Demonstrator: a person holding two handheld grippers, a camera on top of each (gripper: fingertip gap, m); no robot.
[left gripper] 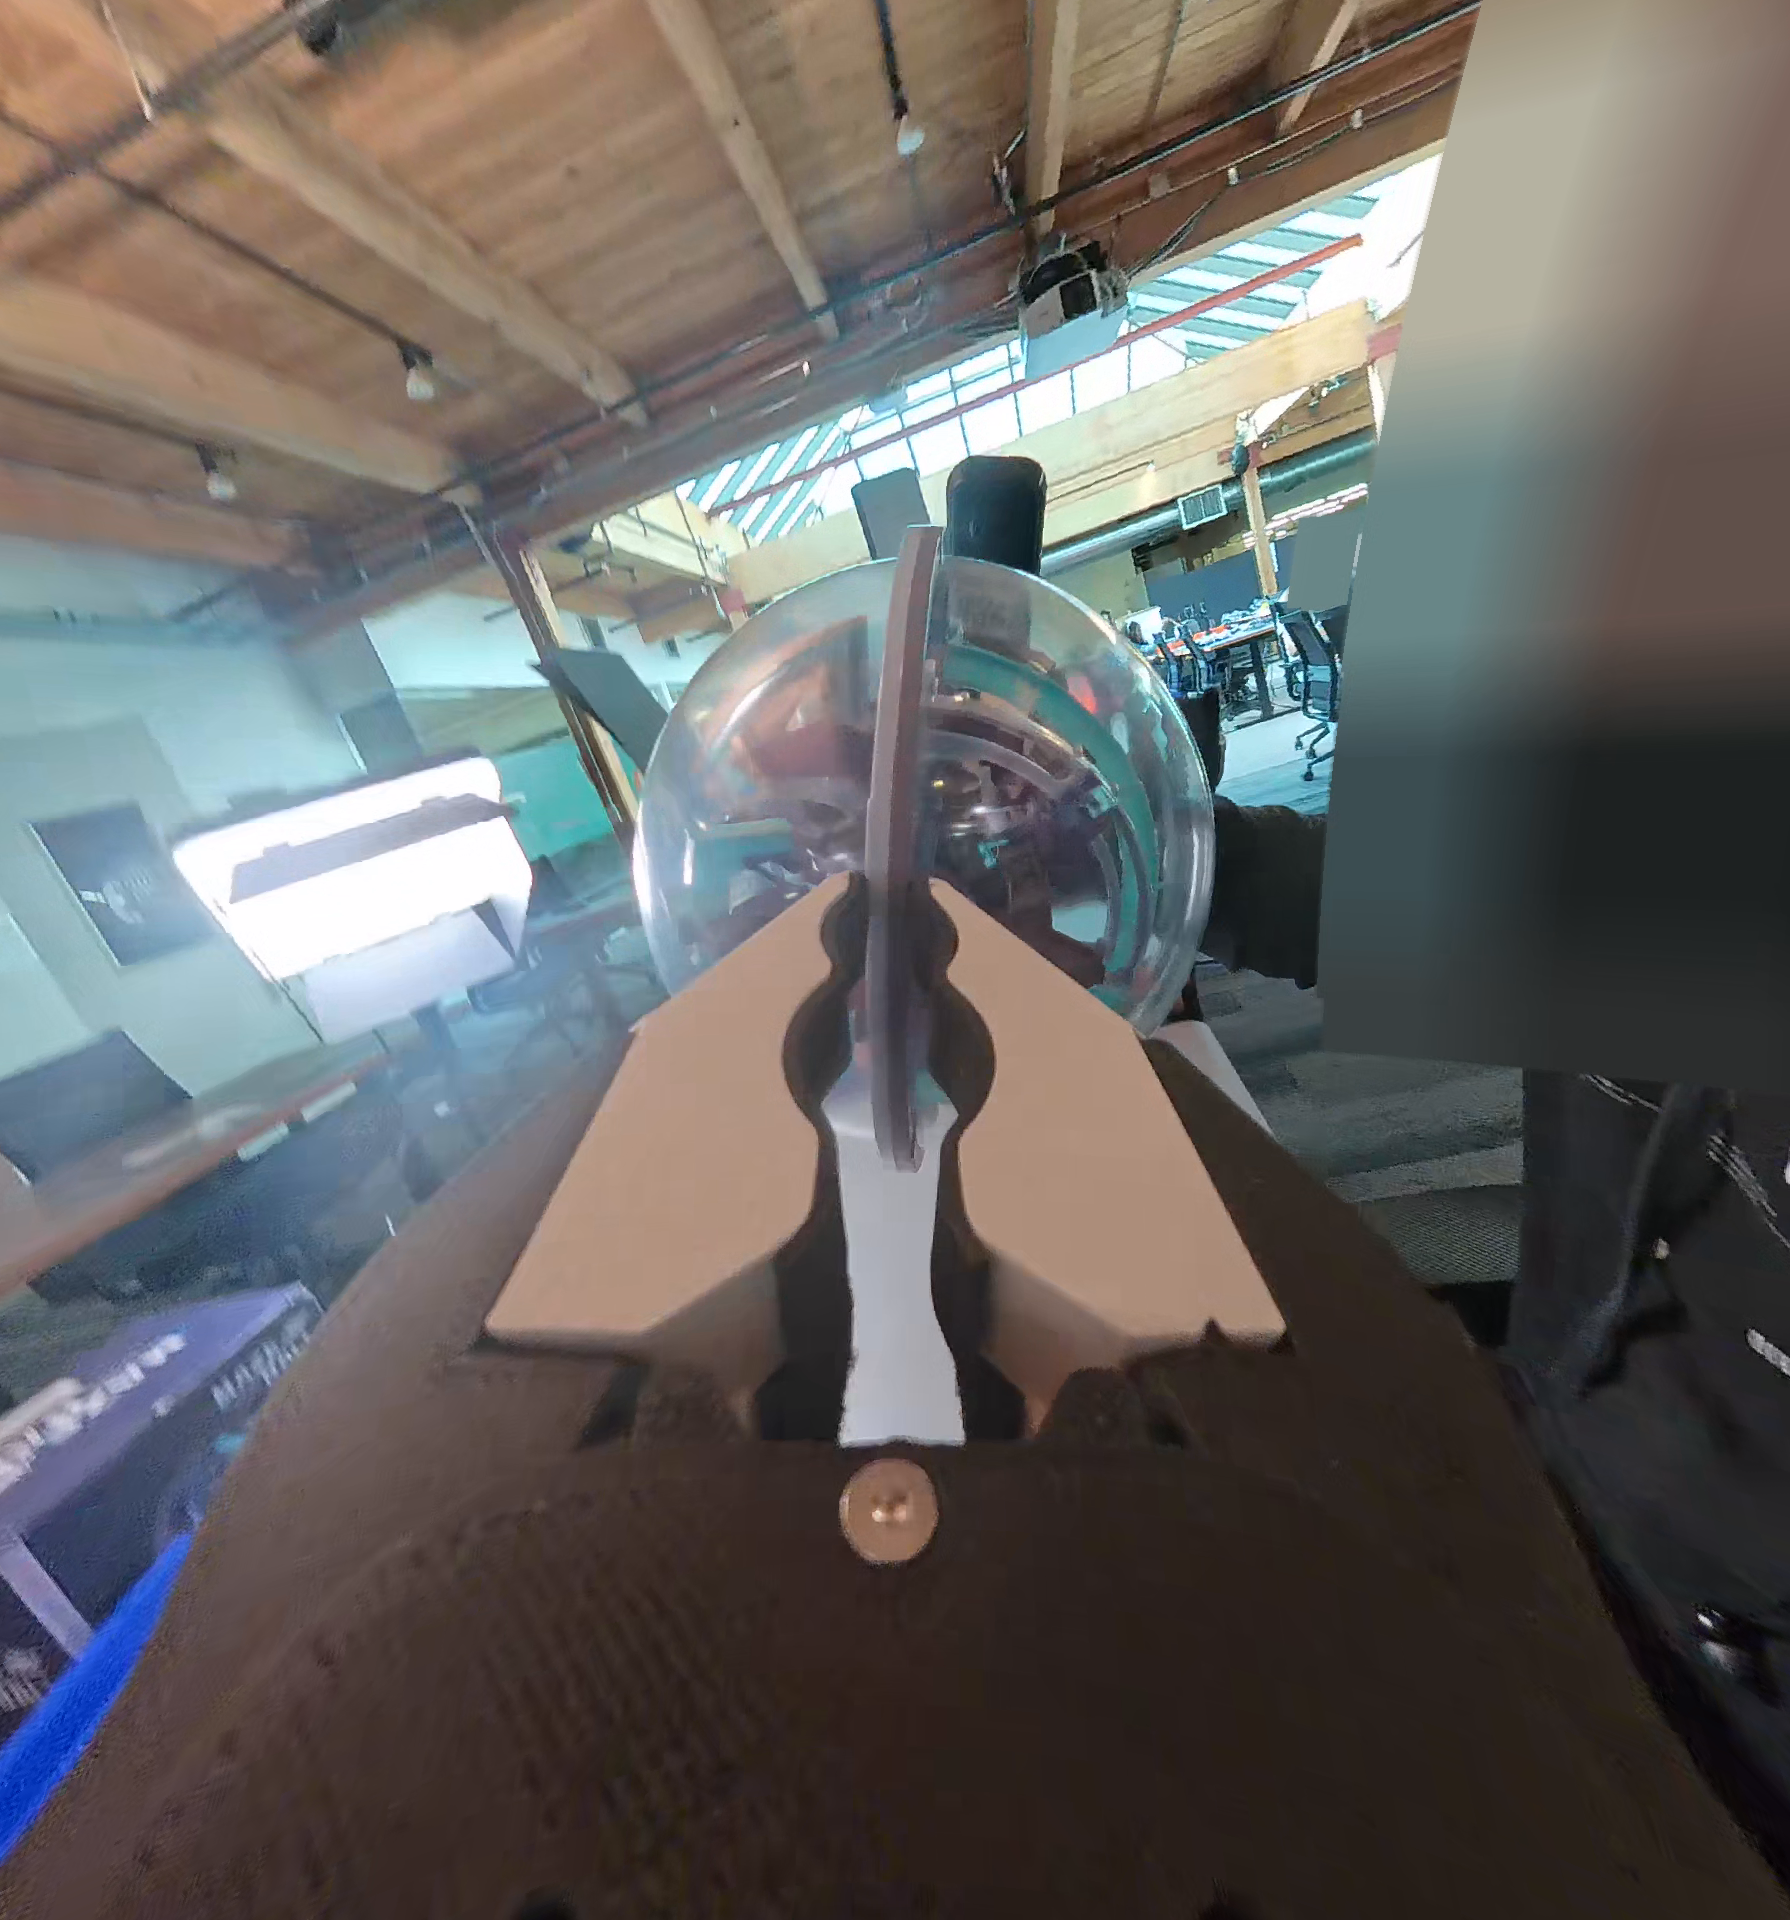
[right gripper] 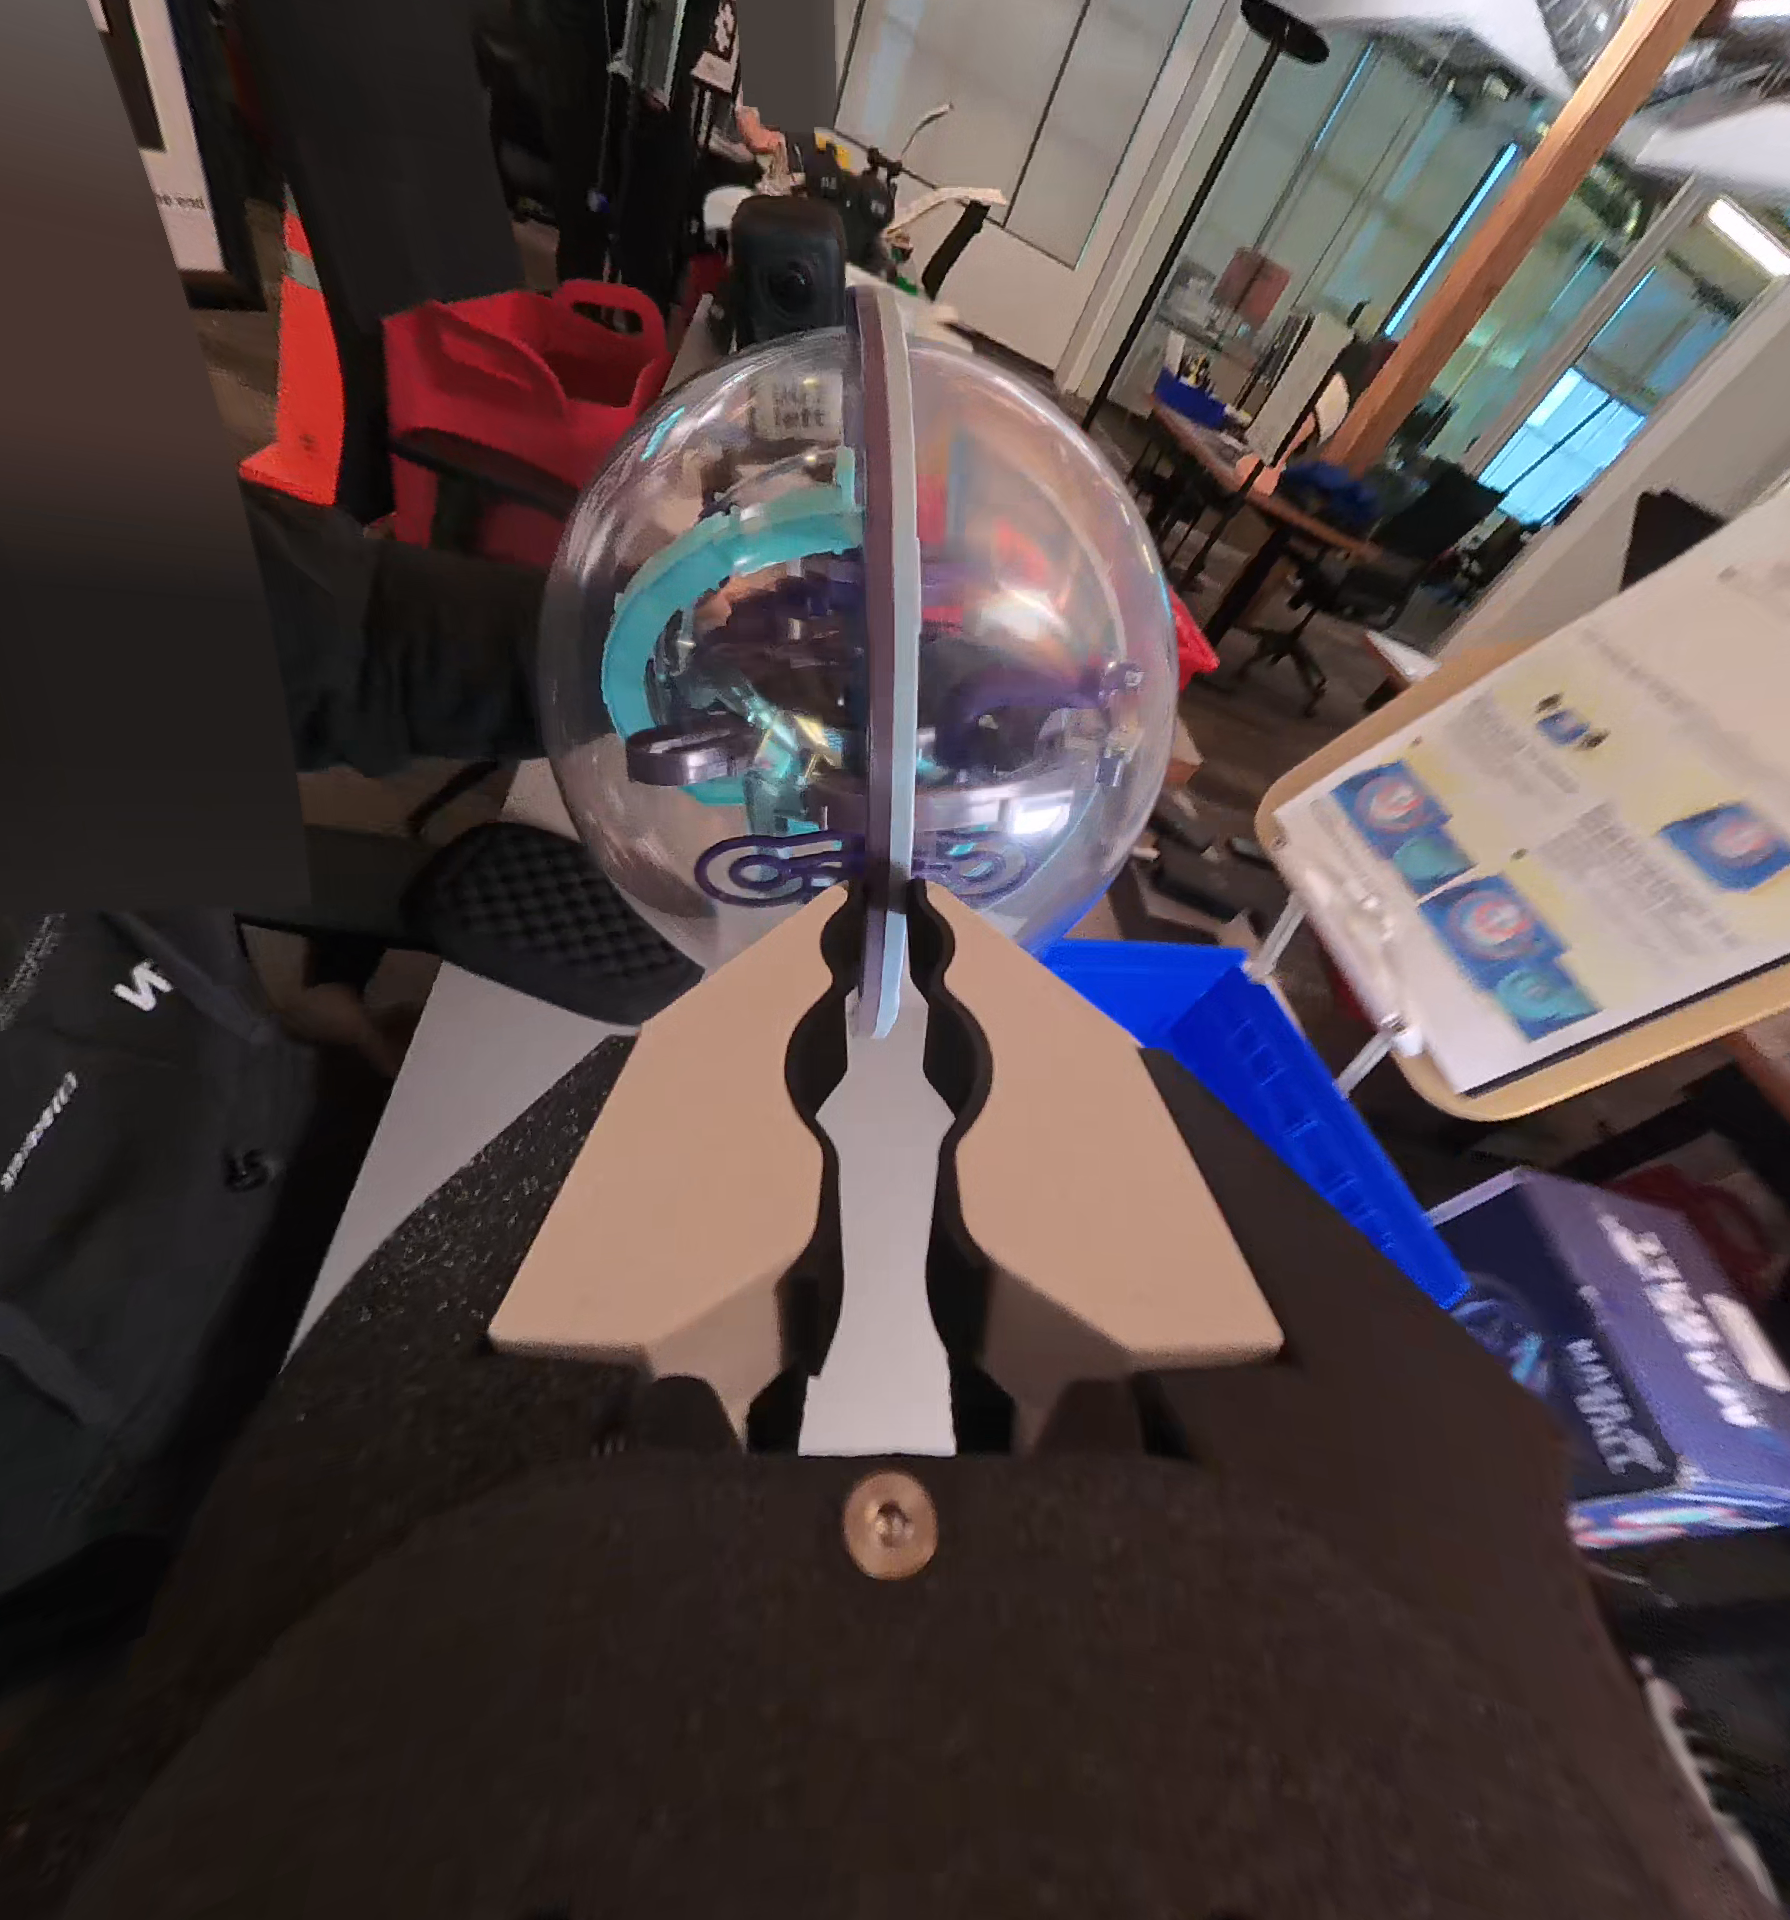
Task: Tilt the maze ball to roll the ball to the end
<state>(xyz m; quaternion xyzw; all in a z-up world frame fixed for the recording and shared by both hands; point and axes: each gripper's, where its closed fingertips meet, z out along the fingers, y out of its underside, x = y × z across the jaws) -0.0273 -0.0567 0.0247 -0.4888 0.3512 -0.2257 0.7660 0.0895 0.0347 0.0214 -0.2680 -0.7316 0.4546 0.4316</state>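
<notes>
Both the left gripper [left gripper: 891,914] and the right gripper [right gripper: 883,904] pinch the maze ball [right gripper: 860,644] by its rim at six o'clock, fingers clamped from opposite sides, presumably so it tilts freely in mid-air.

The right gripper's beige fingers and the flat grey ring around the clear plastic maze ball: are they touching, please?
Touching. The right wrist view shows the right gripper closed on the flat grey ring of the clear maze ball, with both dark pads pressed against its faces and no gap visible.

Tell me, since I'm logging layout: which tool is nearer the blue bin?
Right. The right tool, clamped on the maze ball's rim, sits beside the blue bin; the left tool grips the opposite side.
</notes>
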